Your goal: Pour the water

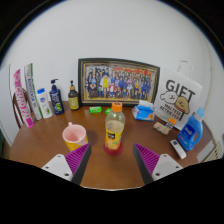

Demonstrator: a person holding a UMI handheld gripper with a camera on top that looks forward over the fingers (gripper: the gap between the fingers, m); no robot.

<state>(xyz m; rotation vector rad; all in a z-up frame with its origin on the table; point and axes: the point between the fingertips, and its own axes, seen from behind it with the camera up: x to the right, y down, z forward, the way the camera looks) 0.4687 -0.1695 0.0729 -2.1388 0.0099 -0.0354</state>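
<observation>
Two gripper fingers are showing at the near end of the scene, their purple pads (80, 157) facing each other across a wide gap, so the gripper (113, 160) is standing open and gripping nothing. Just ahead of the fingers, and roughly centred on the gap, a clear bottle (115, 130) with an orange cap and a yellow label is standing upright on the wooden table (40, 147). A pink cup (74, 136) is sitting just beside the bottle, ahead of the left finger, upright with its mouth open.

Beyond the bottle, a framed group photo (119, 81) is leaning against the white wall. Off to the left of it, several toiletry bottles (56, 96) and tubes are lining up along the wall. Beyond the right finger, a white gift bag (180, 100) with black lettering is standing on the table, with a blue spray bottle (193, 131) just in front of it. A small green object (96, 110) is lying between the photo and the bottle; what it is I cannot tell.
</observation>
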